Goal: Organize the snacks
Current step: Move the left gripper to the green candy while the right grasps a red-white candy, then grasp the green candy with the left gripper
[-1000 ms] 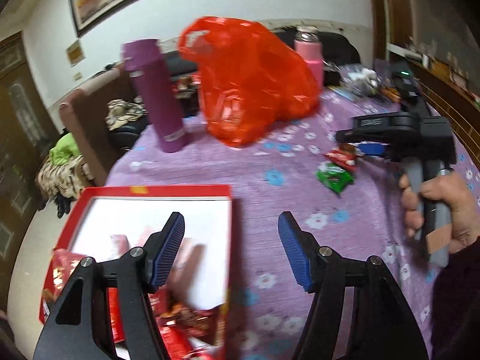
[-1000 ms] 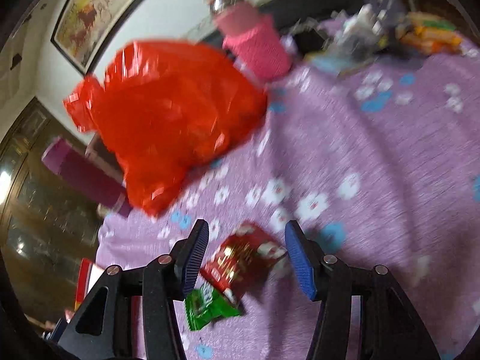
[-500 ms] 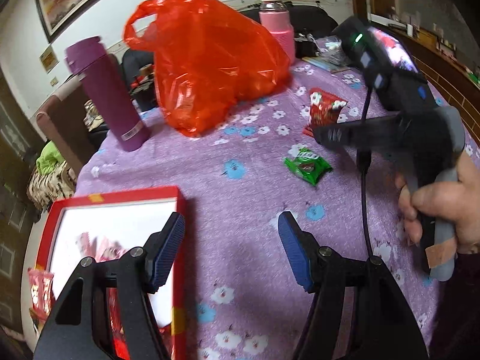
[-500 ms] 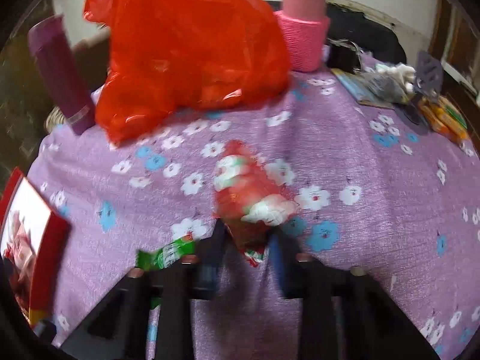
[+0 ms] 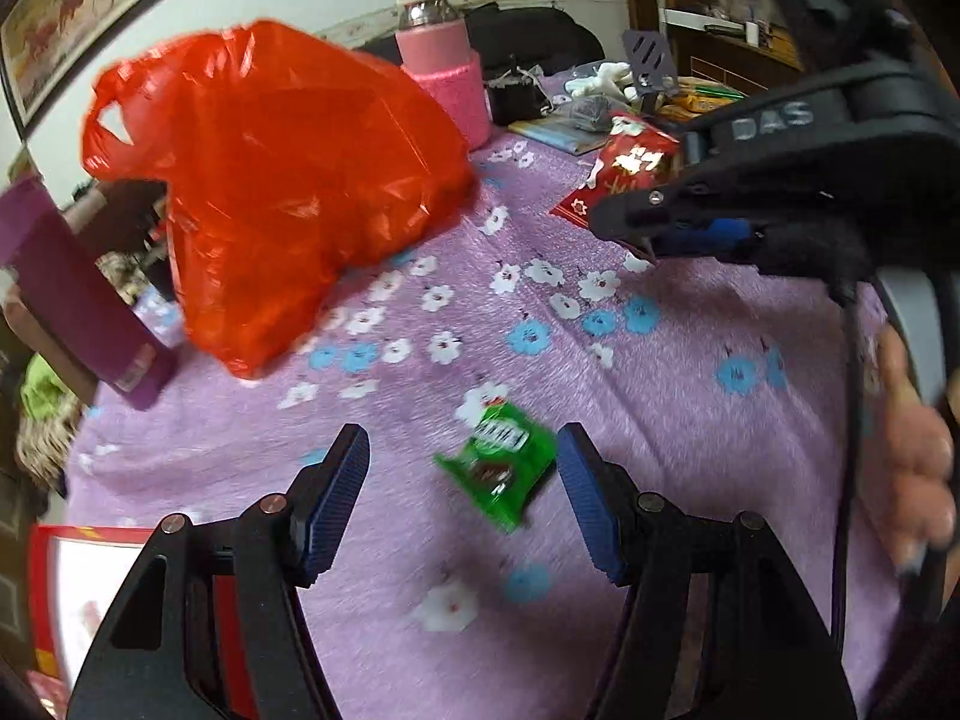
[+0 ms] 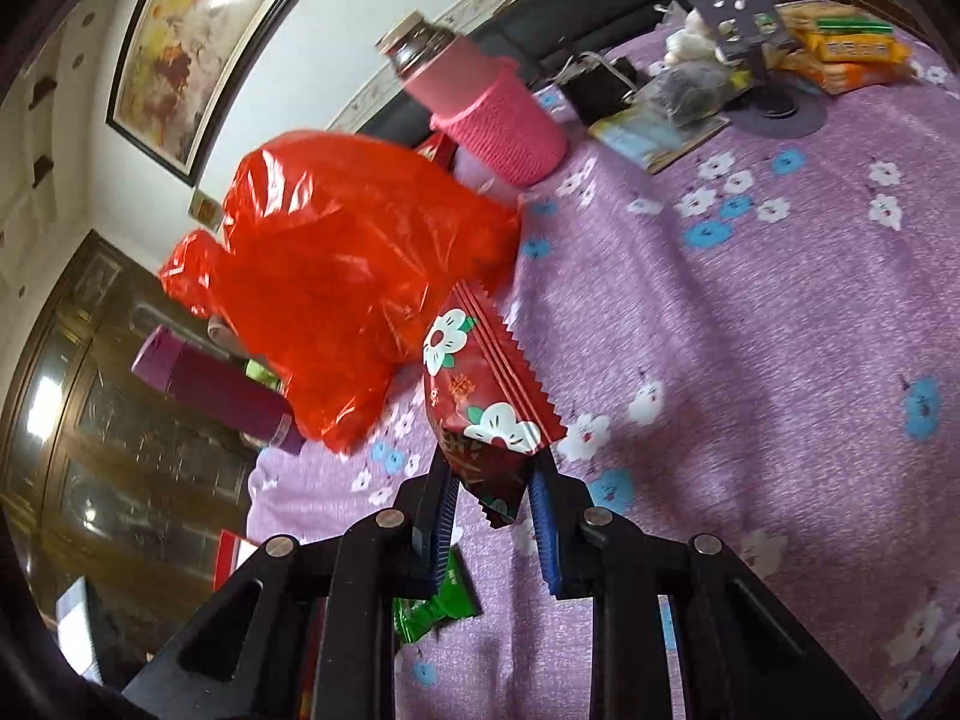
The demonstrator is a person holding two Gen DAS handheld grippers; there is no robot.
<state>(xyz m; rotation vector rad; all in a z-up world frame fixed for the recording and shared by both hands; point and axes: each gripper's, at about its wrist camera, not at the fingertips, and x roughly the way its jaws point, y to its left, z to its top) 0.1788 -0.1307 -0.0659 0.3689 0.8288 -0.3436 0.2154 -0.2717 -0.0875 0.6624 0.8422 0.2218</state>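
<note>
Red snack packet [image 6: 480,414] now lifted off tablecloth [image 6: 780,360].

A white wall [image 6: 312,30] has a big framed picture [image 6: 180,42] hanging on it. Light shines on the glass. A tall dark wooden cabinet [image 6: 90,408] stands at the side. The desk [image 5: 690,372] wears a purple cloth with little flowers.

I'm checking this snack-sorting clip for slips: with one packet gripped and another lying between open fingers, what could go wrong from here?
1. The right gripper pinches only the lower end of the red flower-print snack packet; it may swing or slip out.
2. The small green foil packet lies flat on the purple flowered tablecloth near the left gripper's right finger; closing may push it aside.
</note>
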